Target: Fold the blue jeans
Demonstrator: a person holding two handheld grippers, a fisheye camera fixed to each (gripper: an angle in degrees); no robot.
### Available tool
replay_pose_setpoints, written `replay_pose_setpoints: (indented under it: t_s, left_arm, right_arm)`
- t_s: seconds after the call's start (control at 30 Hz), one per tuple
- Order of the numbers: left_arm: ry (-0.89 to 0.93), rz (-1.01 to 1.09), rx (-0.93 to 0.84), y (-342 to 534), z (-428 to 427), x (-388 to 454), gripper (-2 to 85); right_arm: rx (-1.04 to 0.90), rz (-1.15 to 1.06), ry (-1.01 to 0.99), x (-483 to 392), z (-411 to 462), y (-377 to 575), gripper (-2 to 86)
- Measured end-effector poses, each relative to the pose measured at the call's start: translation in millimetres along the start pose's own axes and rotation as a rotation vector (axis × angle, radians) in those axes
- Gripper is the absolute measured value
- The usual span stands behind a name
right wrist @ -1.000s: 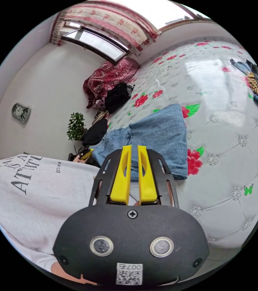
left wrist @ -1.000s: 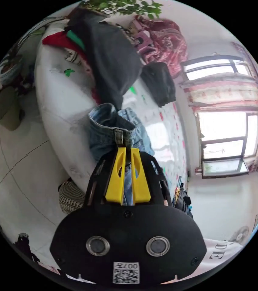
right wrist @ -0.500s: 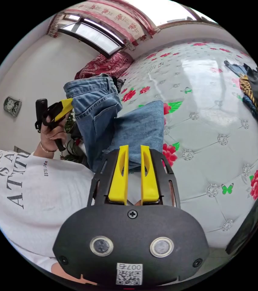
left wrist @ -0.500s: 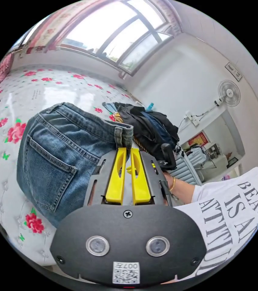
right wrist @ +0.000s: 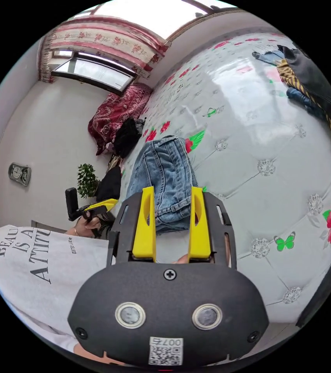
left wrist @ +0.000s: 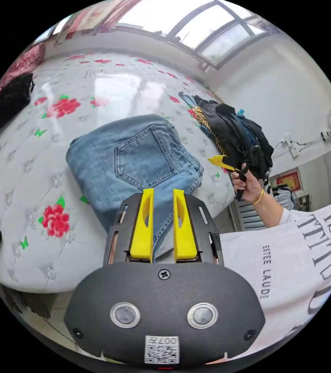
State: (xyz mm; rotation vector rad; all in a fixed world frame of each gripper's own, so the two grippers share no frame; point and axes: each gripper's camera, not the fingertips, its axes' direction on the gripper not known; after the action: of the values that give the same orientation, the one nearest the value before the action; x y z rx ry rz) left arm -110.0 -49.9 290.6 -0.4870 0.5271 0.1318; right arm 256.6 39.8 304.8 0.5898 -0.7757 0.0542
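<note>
In the left gripper view, my left gripper (left wrist: 163, 202) holds its jaws slightly apart and empty; half a second ago they pinched the waistband. The blue jeans (left wrist: 134, 167) lie folded, back pocket up, near the edge of the flowered bed cover (left wrist: 37, 186). My right gripper (left wrist: 222, 162) hangs to the side, beside the dark clothes pile (left wrist: 235, 136). In the right gripper view, the right gripper (right wrist: 171, 204) has its jaws wide apart, holding nothing, wider than before. The jeans (right wrist: 165, 171), then draped in the air, rest compact on the bed cover (right wrist: 270, 155). I judge the fold laid down; the next move calls for squaring edges.
</note>
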Motion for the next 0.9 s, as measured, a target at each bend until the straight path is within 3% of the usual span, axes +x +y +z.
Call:
replay_pose_setpoints:
  t_s: [0.07, 0.2, 0.3, 0.47, 0.6, 0.63, 0.77, 0.9]
  left_arm:
    - [-0.077, -0.011, -0.174, 24, 27, 0, 7.4]
    - [-0.222, 0.088, -0.068, 60, 7, 39, 5.3]
    - [-0.331, 0.138, 0.040, 69, -22, 52, 5.2]
    - [-0.296, 0.142, -0.122, 80, 10, 37, 5.4]
    - [-0.453, 0.278, -0.071, 95, 25, 60, 5.2]
    - [-0.461, 0.296, -0.089, 94, 22, 62, 5.1]
    - [-0.252, 0.093, -0.059, 83, -13, 26, 3.4]
    - [-0.050, -0.167, 0.150, 79, -72, -35, 4.4]
  right_arm:
    - [-0.084, -0.032, 0.030, -9, 27, -15, 10.6]
    - [-0.061, -0.300, 0.199, -76, 52, -52, 9.8]
    - [-0.143, -0.497, 0.184, -125, 90, -100, 9.7]
    - [-0.355, -0.695, 0.137, -181, 210, -152, 10.0]
    - [-0.653, -0.612, 0.327, -146, 347, -152, 10.3]
    - [-0.545, -0.603, 0.281, -140, 341, -158, 10.4]
    - [-0.525, -0.460, 0.136, -116, 317, -180, 11.1]
    - [-0.267, -0.290, 0.022, -59, 202, -185, 12.8]
